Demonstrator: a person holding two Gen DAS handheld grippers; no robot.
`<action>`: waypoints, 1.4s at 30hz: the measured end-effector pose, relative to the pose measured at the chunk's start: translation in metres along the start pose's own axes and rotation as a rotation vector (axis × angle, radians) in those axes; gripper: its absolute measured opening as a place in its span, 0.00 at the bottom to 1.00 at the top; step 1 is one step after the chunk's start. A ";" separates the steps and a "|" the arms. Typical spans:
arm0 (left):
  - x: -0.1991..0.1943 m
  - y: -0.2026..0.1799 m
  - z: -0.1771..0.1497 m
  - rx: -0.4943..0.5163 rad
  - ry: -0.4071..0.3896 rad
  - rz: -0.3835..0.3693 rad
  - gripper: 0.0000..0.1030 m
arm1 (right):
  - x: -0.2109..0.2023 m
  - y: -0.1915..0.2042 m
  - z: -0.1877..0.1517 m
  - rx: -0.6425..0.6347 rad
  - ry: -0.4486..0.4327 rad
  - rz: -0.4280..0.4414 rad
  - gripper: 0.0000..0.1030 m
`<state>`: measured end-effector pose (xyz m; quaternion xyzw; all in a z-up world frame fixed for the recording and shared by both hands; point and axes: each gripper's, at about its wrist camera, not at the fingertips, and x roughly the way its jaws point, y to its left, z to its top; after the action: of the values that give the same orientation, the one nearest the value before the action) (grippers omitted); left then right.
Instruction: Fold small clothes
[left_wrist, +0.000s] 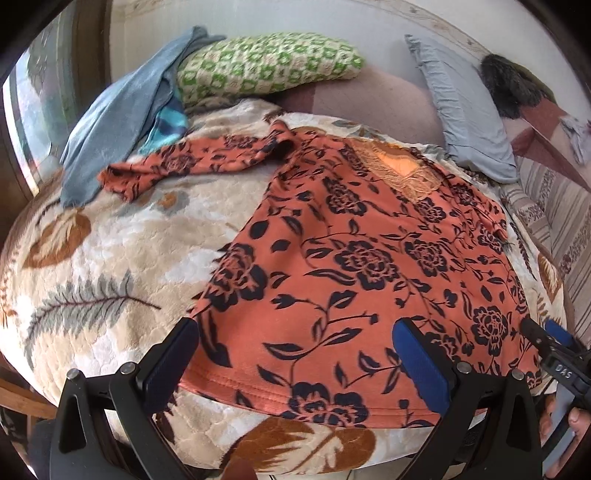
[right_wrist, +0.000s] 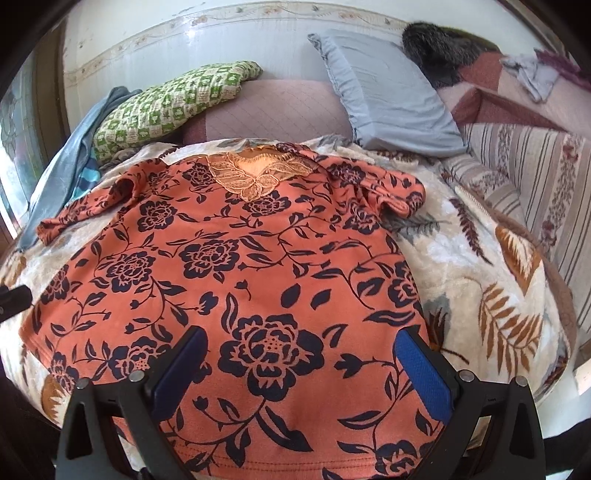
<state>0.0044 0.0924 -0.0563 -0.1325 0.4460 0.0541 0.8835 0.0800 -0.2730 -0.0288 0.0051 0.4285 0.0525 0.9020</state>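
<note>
Right wrist view: orange floral top (right_wrist: 236, 266) spread flat on leaf-print blanket (right_wrist: 480, 266), unfolded, sleeves out. Left claw (left_wrist: 295, 365) and right claw (right_wrist: 299, 373) released above hem; every fold remains.

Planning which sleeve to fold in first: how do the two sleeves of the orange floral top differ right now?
The left sleeve lies stretched outward across the blanket, reaching a blue-grey cloth. The right sleeve is bunched and doubled over close to the body of the orange floral top, so it looks far shorter. The left one lies fairly flat; the right one humps up in folds. Both share the same orange fabric with dark flowers.
</note>
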 end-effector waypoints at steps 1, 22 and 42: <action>0.007 0.018 0.001 -0.057 0.032 -0.019 1.00 | 0.001 -0.015 0.001 0.055 0.033 0.025 1.00; 0.043 0.062 -0.007 -0.152 0.243 -0.077 0.08 | 0.049 -0.096 -0.041 0.295 0.487 0.064 0.10; -0.005 0.057 -0.052 -0.147 0.296 0.012 0.60 | 0.009 -0.118 -0.028 0.090 0.478 -0.037 0.15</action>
<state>-0.0509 0.1324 -0.0920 -0.2005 0.5667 0.0715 0.7959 0.0744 -0.3905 -0.0597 0.0248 0.6317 0.0165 0.7746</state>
